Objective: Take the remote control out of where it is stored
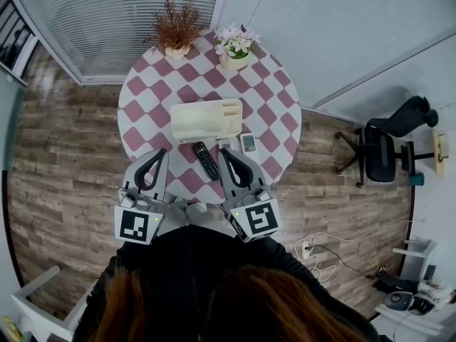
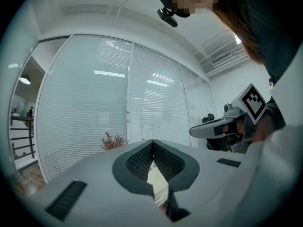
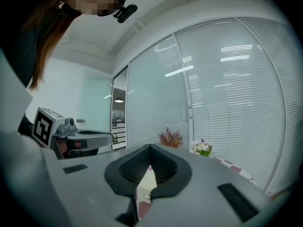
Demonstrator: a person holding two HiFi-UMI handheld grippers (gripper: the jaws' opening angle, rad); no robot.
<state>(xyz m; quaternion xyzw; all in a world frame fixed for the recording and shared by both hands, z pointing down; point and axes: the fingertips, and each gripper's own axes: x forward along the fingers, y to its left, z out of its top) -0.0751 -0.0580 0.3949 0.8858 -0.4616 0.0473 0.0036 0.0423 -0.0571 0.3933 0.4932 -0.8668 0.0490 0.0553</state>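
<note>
The black remote control [image 1: 206, 160] lies flat on the checked tablecloth, just in front of the cream storage box [image 1: 206, 118] and outside it. My left gripper [image 1: 159, 153] hovers over the table's near edge, left of the remote, jaws shut and empty. My right gripper [image 1: 224, 152] is just right of the remote, tip close to it, also shut with nothing between the pads. In the left gripper view the left gripper [image 2: 152, 144] has its tips touching. The right gripper view shows the right gripper [image 3: 150, 147] closed in the same way. Both cameras point up towards the blinds.
A round table [image 1: 146, 84] carries a dried brown plant [image 1: 177, 30] and a pot of white flowers [image 1: 236, 45] at its far side. A small white device [image 1: 248, 143] lies right of the remote. An office chair [image 1: 385, 148] stands to the right.
</note>
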